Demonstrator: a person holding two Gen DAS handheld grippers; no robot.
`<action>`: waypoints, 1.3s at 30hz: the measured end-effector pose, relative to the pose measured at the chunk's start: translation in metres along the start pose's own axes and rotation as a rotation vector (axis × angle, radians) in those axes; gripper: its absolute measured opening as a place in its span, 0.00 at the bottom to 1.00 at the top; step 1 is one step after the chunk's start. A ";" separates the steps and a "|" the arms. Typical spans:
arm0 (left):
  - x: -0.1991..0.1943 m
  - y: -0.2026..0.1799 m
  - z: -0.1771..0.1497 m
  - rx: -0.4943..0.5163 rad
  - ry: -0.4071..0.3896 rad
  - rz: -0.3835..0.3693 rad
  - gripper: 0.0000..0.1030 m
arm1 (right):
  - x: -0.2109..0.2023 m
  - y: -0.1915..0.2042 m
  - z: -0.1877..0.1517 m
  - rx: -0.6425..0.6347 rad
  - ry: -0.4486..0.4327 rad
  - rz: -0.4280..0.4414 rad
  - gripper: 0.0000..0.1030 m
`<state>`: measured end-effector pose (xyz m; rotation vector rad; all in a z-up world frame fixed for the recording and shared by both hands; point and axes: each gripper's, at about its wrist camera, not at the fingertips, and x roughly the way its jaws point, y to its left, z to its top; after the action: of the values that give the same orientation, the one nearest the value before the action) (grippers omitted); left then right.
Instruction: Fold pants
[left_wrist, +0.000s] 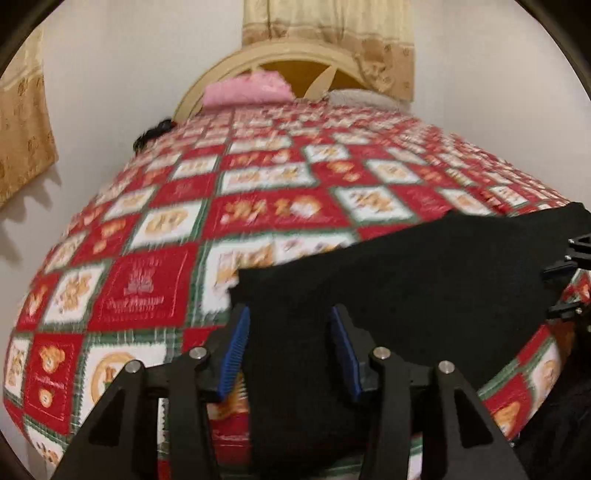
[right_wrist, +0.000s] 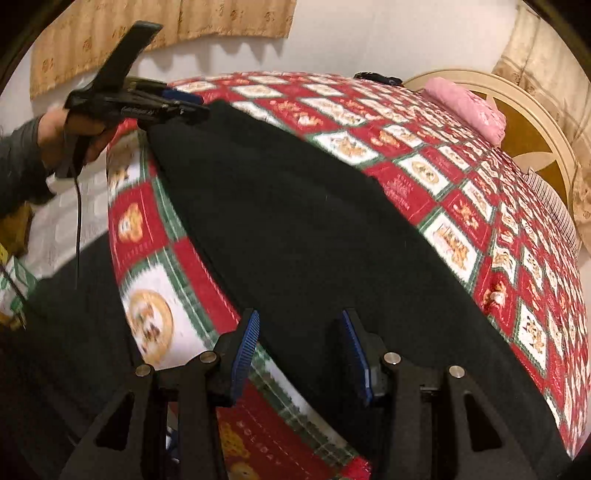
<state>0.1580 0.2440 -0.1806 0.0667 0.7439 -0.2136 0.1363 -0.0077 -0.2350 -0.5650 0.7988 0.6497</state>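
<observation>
The black pants (left_wrist: 424, 280) lie flat along the near edge of a bed with a red, white and green bear-pattern quilt (left_wrist: 258, 192). My left gripper (left_wrist: 290, 317) is open, its blue pads on either side of one end of the pants. In the right wrist view the pants (right_wrist: 295, 221) stretch across the quilt (right_wrist: 461, 184), and my right gripper (right_wrist: 299, 321) is open with its fingers straddling the other end. The left gripper (right_wrist: 195, 107) shows there at the far end of the pants, held by a hand. The right gripper's fingertips (left_wrist: 570, 258) show at the left wrist view's right edge.
A pink folded cloth (left_wrist: 247, 90) lies at the head of the bed by a cream headboard (left_wrist: 295, 59). A dark item (left_wrist: 155, 131) sits at the bed's far left edge. Beige curtains (right_wrist: 166, 22) hang on the white wall. The bed edge drops off near me.
</observation>
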 end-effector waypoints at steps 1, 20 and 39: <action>0.004 0.007 -0.003 -0.028 0.004 -0.015 0.58 | 0.000 0.001 -0.002 -0.009 -0.004 -0.002 0.46; -0.011 0.026 0.001 -0.083 -0.045 0.127 0.85 | -0.013 -0.004 -0.015 0.015 -0.037 -0.003 0.55; -0.007 -0.056 0.033 -0.021 -0.078 0.002 0.85 | -0.199 -0.215 -0.184 0.746 -0.110 -0.485 0.55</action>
<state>0.1624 0.1863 -0.1507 0.0391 0.6682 -0.2054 0.0993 -0.3372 -0.1375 -0.0243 0.7013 -0.0832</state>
